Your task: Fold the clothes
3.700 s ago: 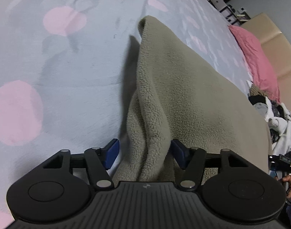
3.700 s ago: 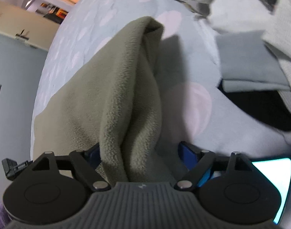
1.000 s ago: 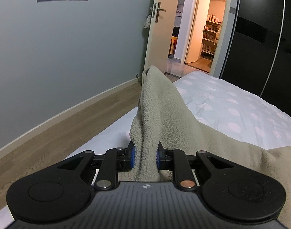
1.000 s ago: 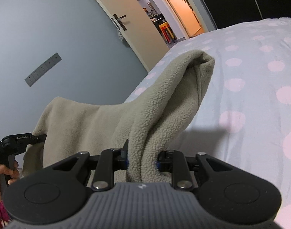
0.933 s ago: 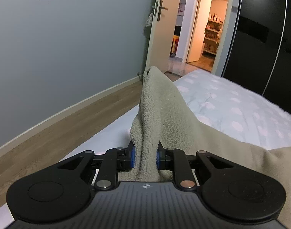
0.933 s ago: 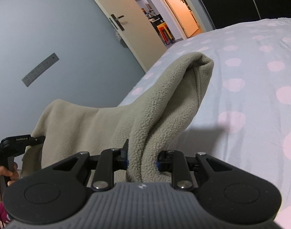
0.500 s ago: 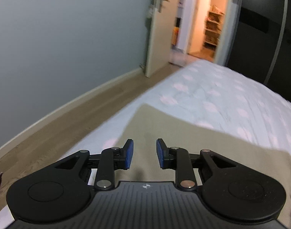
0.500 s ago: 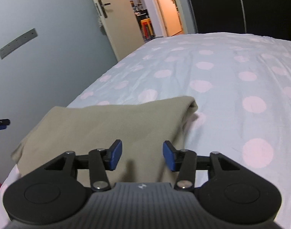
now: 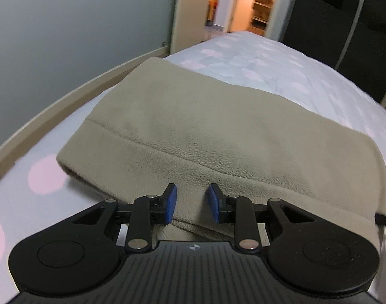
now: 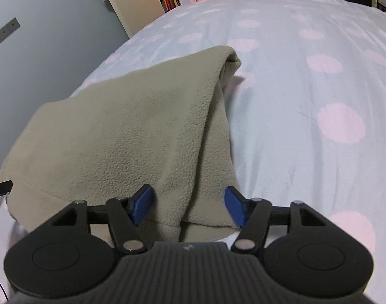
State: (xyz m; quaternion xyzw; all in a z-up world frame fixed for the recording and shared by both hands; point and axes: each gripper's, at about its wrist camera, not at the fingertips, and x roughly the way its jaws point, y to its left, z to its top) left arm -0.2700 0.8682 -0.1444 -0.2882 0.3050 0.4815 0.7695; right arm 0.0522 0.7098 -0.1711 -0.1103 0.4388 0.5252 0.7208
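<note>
A beige fleece garment lies folded flat on the bed, with a seam running across it near its front edge. My left gripper hovers low over that near edge; its jaws are opening, the blue pads stand apart and do not press the cloth. In the right wrist view the same fleece shows a doubled layer along its right side. My right gripper is over its near right corner, jaws opening wide, the fabric lying loose between the pads without being pinched.
The bed has a pale blue sheet with pink dots. A grey wall and wooden floor strip run along the left. An open door shows a lit room. The other gripper's tip shows at the left edge.
Both grippers held up the fleece, pinched; they let it go and sank toward the bed. The fleece now lies flat and folded, and both pairs of jaws have spread.
</note>
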